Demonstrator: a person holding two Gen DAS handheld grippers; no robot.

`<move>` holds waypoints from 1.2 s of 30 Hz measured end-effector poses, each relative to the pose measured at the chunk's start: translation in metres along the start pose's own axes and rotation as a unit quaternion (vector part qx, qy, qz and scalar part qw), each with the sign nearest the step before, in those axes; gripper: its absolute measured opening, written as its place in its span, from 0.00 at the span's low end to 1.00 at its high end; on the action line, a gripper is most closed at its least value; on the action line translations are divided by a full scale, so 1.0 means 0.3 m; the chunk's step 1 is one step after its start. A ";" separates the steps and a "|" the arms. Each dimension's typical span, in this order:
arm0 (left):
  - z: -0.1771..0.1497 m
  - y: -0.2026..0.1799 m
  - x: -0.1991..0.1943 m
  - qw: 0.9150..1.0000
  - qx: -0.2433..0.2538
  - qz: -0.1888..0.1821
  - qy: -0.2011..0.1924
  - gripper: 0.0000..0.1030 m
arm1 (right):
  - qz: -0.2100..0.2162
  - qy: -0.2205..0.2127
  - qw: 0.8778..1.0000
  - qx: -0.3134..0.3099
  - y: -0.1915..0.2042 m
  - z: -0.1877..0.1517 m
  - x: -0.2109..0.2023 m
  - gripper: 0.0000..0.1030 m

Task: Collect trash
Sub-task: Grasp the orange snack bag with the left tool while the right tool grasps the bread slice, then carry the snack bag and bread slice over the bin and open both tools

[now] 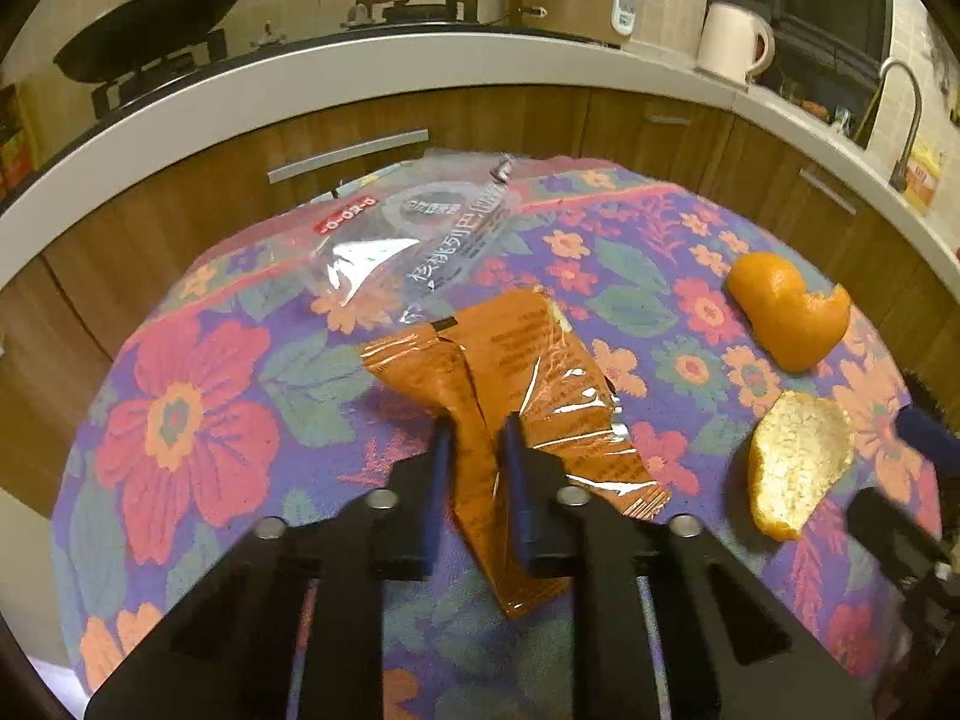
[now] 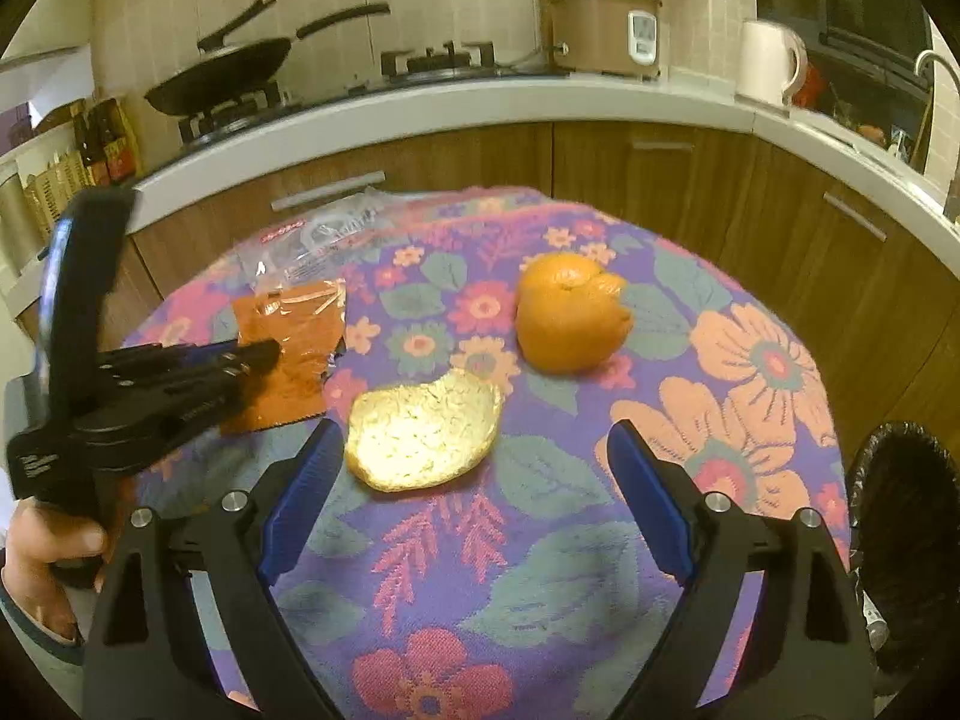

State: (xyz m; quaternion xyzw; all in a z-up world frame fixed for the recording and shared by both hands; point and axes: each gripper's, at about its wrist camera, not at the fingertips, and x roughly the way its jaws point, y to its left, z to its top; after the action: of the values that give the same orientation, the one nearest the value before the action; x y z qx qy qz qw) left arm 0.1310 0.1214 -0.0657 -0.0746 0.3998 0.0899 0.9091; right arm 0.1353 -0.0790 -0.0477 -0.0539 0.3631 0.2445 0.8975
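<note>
My left gripper (image 1: 477, 429) is shut on an orange plastic wrapper (image 1: 528, 378) that lies on the flowered tablecloth (image 1: 180, 408); the right wrist view shows it too (image 2: 264, 354), on the wrapper (image 2: 300, 330). A clear plastic bag (image 1: 408, 240) lies behind the wrapper. Two pieces of orange peel lie to the right: one with the skin up (image 2: 570, 312), one with the white inside up (image 2: 420, 432). My right gripper (image 2: 474, 438) is open and empty, with the white-side peel just ahead between its fingers.
A black-lined trash bin (image 2: 906, 516) stands beside the table at the right. Behind the table runs a kitchen counter (image 2: 480, 102) with wooden cabinets, a stove with a frying pan (image 2: 228, 72), a rice cooker (image 2: 606, 24) and a white kettle (image 2: 768, 60).
</note>
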 end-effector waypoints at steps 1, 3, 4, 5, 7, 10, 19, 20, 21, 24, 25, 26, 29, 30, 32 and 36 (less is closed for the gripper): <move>-0.003 0.001 -0.007 1.000 -0.002 -0.003 -0.001 0.11 | 0.000 0.007 1.000 0.004 -0.002 0.004 0.012 0.82; -0.007 0.002 -0.021 1.000 -0.004 -0.012 -0.012 0.09 | -0.004 0.021 1.000 0.018 -0.015 0.019 0.037 0.81; -0.009 0.001 -0.030 1.000 -0.003 -0.016 -0.018 0.08 | -0.004 0.027 0.999 0.026 -0.024 0.028 0.049 0.79; -0.012 0.000 -0.040 1.000 -0.003 -0.020 -0.023 0.08 | 0.004 0.038 0.999 0.038 -0.034 0.036 0.069 0.76; -0.021 0.001 -0.056 0.999 -0.004 -0.030 -0.028 0.08 | 0.007 0.056 0.997 0.048 -0.043 0.043 0.100 0.69; -0.029 -0.001 -0.073 0.999 -0.003 -0.039 -0.034 0.08 | -0.001 0.072 0.997 0.038 -0.031 0.046 0.125 0.54; -0.067 -0.012 -0.137 0.998 0.003 -0.045 -0.049 0.07 | -0.008 0.043 0.999 -0.017 0.041 0.011 0.068 0.03; -0.070 -0.014 -0.148 0.998 0.002 -0.048 -0.051 0.07 | -0.007 0.038 0.999 -0.016 0.036 0.011 0.058 0.03; -0.068 -0.012 -0.154 0.997 0.002 -0.051 -0.054 0.07 | -0.009 0.029 0.999 -0.015 0.035 0.003 0.038 0.03; -0.073 -0.024 -0.188 0.996 0.000 -0.064 -0.063 0.07 | -0.010 0.007 1.000 -0.011 0.022 -0.010 -0.019 0.03; -0.075 -0.028 -0.199 0.995 0.000 -0.070 -0.067 0.07 | -0.010 0.001 1.000 -0.009 0.014 -0.013 -0.037 0.03; -0.076 -0.037 -0.215 0.994 0.001 -0.080 -0.074 0.07 | -0.011 -0.007 1.000 -0.005 0.002 -0.014 -0.063 0.03; -0.075 -0.072 -0.253 0.992 0.007 -0.094 -0.086 0.07 | -0.014 -0.025 1.000 0.004 -0.029 -0.011 -0.128 0.03; -0.072 -0.087 -0.263 0.991 0.011 -0.097 -0.090 0.07 | -0.016 -0.030 0.999 0.006 -0.043 -0.012 -0.149 0.03; -0.067 -0.123 -0.284 0.989 0.021 -0.107 -0.098 0.07 | -0.022 -0.043 0.999 0.013 -0.074 -0.014 -0.192 0.03; -0.061 -0.197 -0.315 0.985 0.037 -0.124 -0.111 0.07 | -0.028 -0.062 0.997 0.033 -0.147 -0.019 -0.262 0.03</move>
State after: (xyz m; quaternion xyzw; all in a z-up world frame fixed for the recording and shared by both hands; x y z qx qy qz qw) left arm 0.0684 0.0502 -0.0042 -0.0794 0.2874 -0.0307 0.9540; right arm 0.1043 -0.1505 -0.0022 -0.0195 0.3129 0.2101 0.9260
